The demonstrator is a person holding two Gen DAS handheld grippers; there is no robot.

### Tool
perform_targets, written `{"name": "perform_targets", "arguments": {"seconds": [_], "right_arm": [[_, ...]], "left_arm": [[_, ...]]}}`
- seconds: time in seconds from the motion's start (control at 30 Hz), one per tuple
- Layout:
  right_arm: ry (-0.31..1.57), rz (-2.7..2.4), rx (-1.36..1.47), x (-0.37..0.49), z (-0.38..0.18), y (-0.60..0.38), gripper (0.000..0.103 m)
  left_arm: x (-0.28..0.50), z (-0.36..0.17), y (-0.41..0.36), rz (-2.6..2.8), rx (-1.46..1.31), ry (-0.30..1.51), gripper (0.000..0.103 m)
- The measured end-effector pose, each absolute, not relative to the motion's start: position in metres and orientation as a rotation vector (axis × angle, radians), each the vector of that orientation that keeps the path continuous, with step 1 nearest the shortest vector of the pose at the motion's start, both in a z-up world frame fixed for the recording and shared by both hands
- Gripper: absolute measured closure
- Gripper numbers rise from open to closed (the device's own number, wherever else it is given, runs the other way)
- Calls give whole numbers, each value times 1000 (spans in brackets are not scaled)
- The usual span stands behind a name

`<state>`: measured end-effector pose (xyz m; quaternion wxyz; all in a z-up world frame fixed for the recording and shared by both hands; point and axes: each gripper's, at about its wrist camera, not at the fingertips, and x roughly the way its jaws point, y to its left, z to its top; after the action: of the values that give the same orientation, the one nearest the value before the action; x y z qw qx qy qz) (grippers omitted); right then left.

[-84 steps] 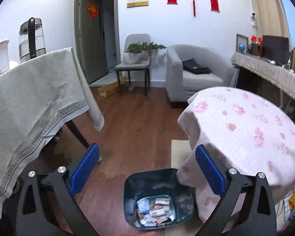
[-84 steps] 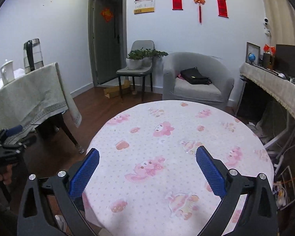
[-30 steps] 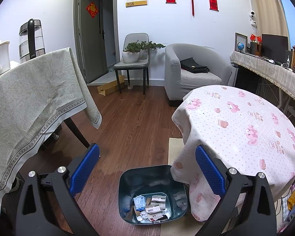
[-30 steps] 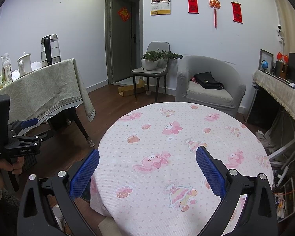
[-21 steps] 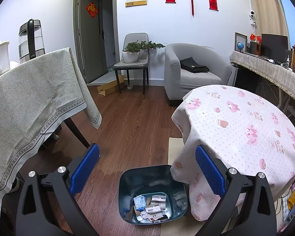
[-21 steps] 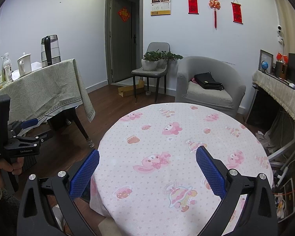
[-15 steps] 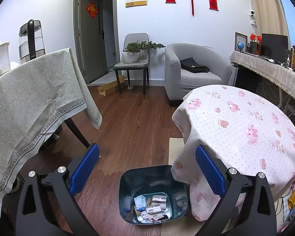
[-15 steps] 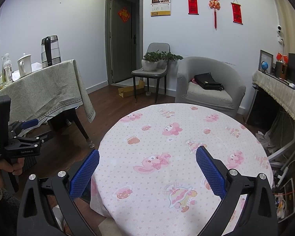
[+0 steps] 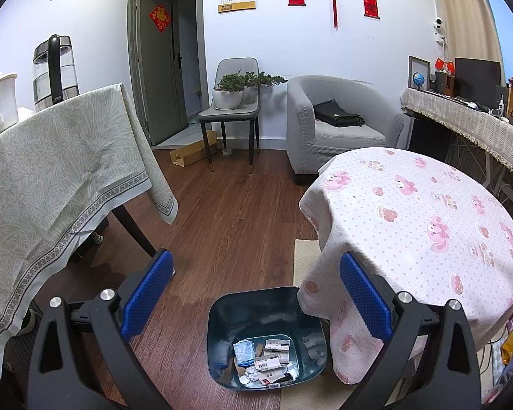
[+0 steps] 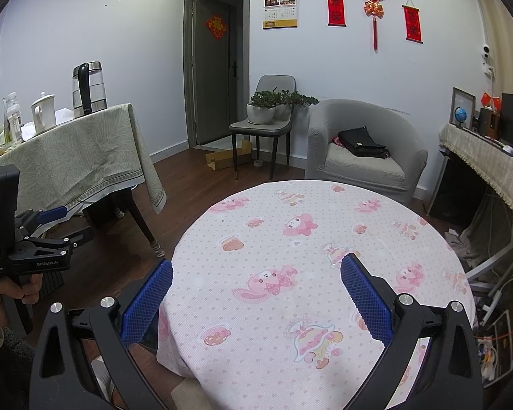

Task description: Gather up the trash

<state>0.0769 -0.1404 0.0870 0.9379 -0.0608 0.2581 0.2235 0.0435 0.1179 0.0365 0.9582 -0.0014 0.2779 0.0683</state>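
A dark teal bin (image 9: pixel 219 335) stands on the wooden floor, partly tucked under the round table's cloth. Paper scraps and wrappers (image 9: pixel 263 364) lie in its bottom. My left gripper (image 9: pixel 254 273) hangs open above and in front of the bin, with nothing between its blue pads (image 9: pixel 147 294). My right gripper (image 10: pixel 256 280) is open over the round table with the pink cartoon cloth (image 10: pixel 318 239); no loose item shows on that cloth. In the right wrist view the left gripper (image 10: pixel 56 225) appears at the left, held by a hand (image 10: pixel 3 294).
A table under a grey-green cloth (image 9: pixel 51 171) with kettles (image 9: pixel 54 68) stands at left. A chair with a potted plant (image 9: pixel 229 92), a grey armchair (image 9: pixel 338 126) and a cluttered side counter (image 9: pixel 468 119) line the back and right. A beige mat (image 9: pixel 304 259) lies beside the bin.
Since 2.8 s ago both grippers have pulled back and risen slightly, so more of the floor and table shows. Over the last second almost nothing moves.
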Motion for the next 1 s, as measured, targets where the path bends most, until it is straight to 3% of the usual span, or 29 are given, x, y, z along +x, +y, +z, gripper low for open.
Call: {"name": "perform_targets", "arguments": {"seconds": [1.0], "right_arm": [[526, 456, -125, 75, 86, -139, 4]], "left_arm": [[43, 37, 118, 137, -1, 565, 3]]}}
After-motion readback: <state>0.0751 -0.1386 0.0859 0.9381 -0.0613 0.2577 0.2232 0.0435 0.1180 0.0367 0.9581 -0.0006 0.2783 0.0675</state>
